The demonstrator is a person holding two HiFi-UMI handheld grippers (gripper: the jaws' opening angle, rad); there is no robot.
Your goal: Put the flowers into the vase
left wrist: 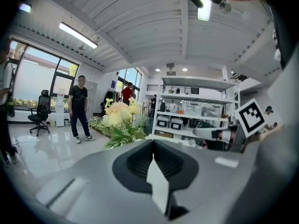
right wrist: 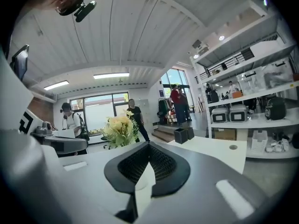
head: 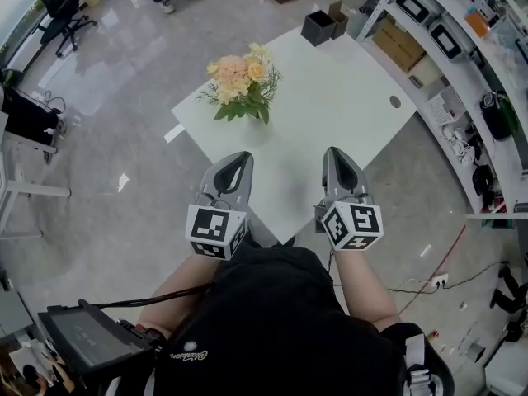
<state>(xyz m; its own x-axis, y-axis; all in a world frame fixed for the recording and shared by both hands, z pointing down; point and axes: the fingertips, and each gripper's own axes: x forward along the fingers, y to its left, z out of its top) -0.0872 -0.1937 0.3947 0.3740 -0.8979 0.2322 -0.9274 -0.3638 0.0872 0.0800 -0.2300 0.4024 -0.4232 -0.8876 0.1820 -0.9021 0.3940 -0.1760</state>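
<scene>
Your left gripper (head: pixel 244 156) and right gripper (head: pixel 332 151): jaws pressed together, nothing pinched, over white table (head: pixel 346 97) near edge. Flowers (head: pixel 239 79) upright beyond them, apart.

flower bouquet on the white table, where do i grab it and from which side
Probably low down, beneath the leaves, coming in level from the near edge of the table. The bouquet stands upright, soft blooms on top and leaves fanning outward, so a grip from above would crush them. Its base is hard to make out.
</scene>
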